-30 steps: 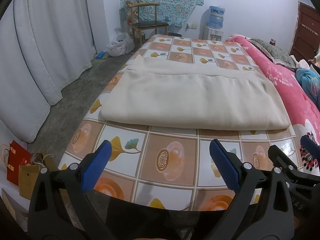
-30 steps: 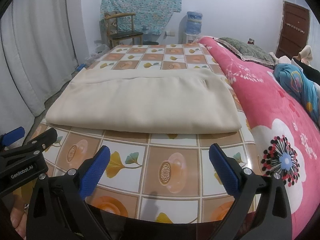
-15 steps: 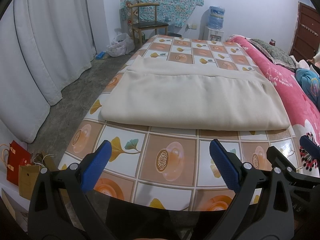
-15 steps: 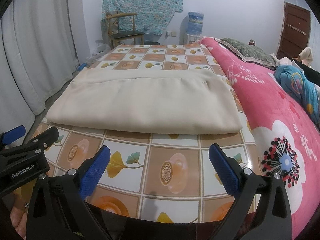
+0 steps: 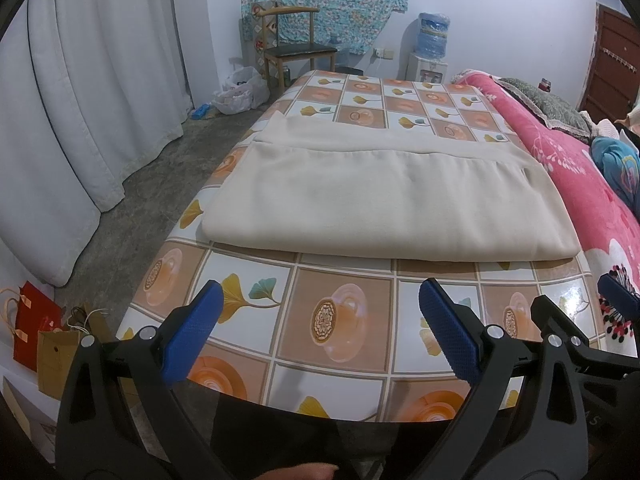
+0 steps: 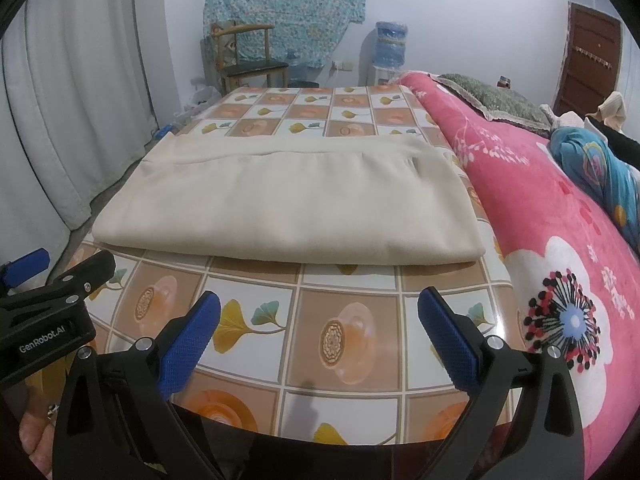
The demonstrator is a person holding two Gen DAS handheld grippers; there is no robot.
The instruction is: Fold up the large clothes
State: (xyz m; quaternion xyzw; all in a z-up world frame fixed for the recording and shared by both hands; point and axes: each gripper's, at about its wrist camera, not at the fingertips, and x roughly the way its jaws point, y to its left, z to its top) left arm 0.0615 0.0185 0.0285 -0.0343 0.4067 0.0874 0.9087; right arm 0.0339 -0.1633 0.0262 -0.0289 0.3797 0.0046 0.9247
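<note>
Ahead, folded cream cloth [image 5: 384,196] flat on tablecloth [image 5: 332,320], beyond left claw [image 5: 320,320] and right claw [image 6: 320,320]; both spread apart, empty.

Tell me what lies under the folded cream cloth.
The cream cloth rests on the tiled-pattern table cover, which shows all around it. Whatever sits between its folded layers is hidden.

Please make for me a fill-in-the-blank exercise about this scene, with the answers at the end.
1. The cream cloth lies ____ on the patterned table.
2. The left gripper and the right gripper are both ____.
3. Right of the table lies a ____ flowered blanket.

Answers: folded; open; pink
</note>
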